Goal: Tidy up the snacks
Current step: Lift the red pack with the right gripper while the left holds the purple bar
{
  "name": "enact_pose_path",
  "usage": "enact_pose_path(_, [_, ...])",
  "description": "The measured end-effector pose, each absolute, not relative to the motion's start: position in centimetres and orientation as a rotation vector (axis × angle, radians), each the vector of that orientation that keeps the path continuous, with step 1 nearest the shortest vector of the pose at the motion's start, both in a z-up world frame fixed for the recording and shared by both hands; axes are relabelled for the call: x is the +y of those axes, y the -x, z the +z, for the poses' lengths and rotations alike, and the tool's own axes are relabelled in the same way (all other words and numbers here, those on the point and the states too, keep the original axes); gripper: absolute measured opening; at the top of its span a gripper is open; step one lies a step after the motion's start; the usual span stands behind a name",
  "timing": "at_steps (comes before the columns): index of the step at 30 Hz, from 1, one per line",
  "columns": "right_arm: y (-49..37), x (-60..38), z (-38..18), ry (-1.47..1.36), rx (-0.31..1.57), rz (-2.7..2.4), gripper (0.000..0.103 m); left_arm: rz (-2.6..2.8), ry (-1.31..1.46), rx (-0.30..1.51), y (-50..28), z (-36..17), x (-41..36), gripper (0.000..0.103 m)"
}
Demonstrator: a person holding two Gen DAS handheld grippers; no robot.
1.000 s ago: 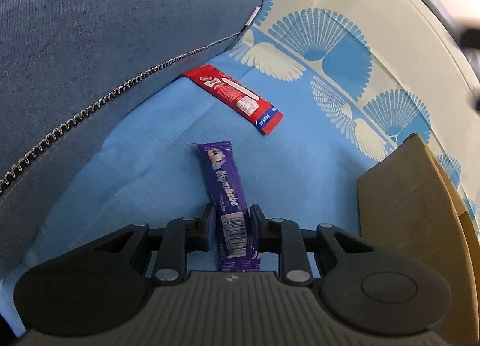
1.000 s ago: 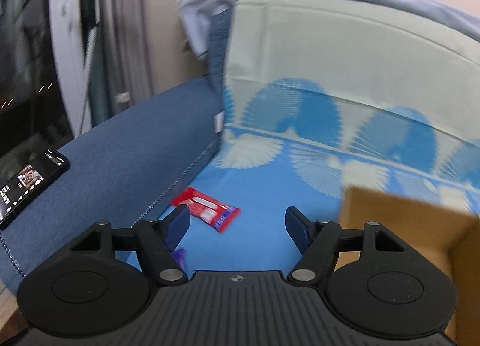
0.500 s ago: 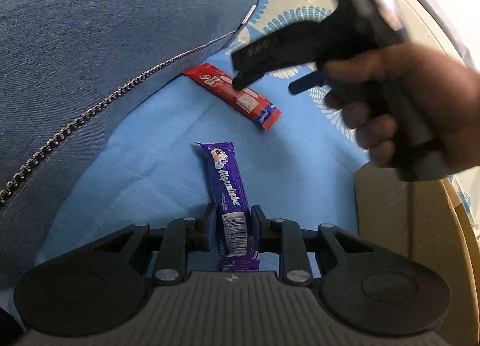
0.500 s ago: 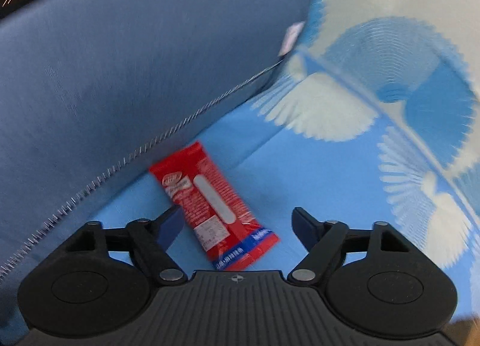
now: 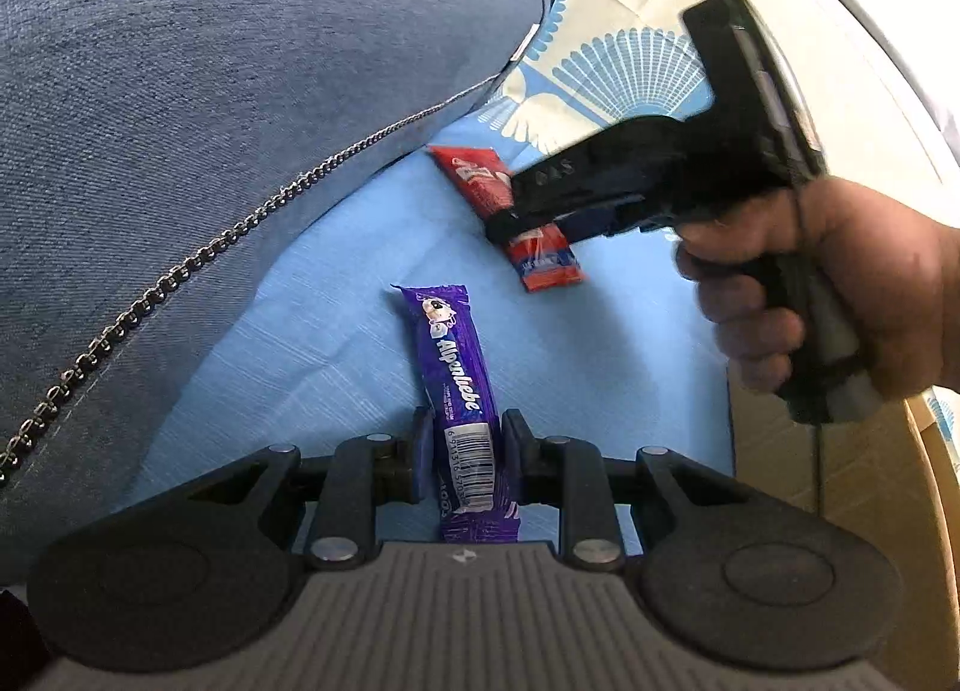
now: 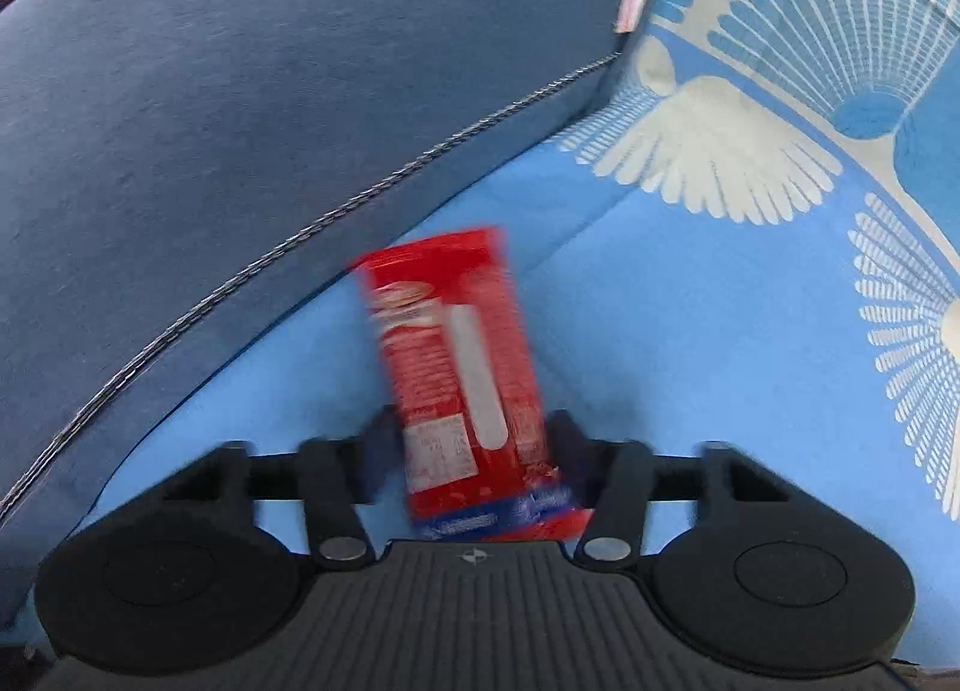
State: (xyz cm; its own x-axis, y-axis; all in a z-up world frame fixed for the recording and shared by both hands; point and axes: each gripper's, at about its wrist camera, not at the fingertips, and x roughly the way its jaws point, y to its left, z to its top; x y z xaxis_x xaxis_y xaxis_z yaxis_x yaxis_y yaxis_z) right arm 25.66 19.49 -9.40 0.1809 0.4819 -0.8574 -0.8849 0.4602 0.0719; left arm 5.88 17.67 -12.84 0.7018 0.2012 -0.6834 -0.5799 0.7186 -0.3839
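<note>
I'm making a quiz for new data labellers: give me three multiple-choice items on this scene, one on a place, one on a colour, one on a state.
1. The red snack packet lies:
A. in the cardboard box
B. on the light blue sheet beside the denim cushion
C. on the floor

2. The packet in the left claw is:
A. purple
B. green
C. yellow

3. The right claw is:
A. wide open above the sheet
B. empty
C. closing around the red packet

Answers:
1 B, the sheet shows under it.
2 A, purple wrapper.
3 C, fingers flank it.
</note>
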Motion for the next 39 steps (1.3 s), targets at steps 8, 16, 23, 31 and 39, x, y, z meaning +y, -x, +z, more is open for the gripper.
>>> enact_pose_path(8, [-23.0, 14.8, -5.5, 0.525, 0.981, 0.968, 0.029, 0.460, 0.632, 0.663, -5.6, -12.6, 17.6, 0.026])
enact_pose_path(16, [-14.7, 5.2, 0.8, 0.428, 0.859, 0.812, 0.029, 0.466, 0.665, 0.689, -5.6, -12.4, 18.2, 0.026])
enact_pose_path(23, [-4.7, -2.3, 2.5, 0.347, 0.802, 0.719, 0.030, 0.446, 0.763, 0.729, -4.4, -11.1, 18.7, 0.026])
enact_pose_path(31, [1.9, -4.2, -0.1, 0.214, 0.775, 0.708, 0.030, 0.370, 0.673, 0.709, -0.7, -8.7, 16.9, 0.026])
enact_pose_path(39, [3.2, -2.8, -5.3, 0.188, 0.832, 0.654, 0.030, 0.360, 0.640, 0.781, 0.2, -10.8, 14.8, 0.026])
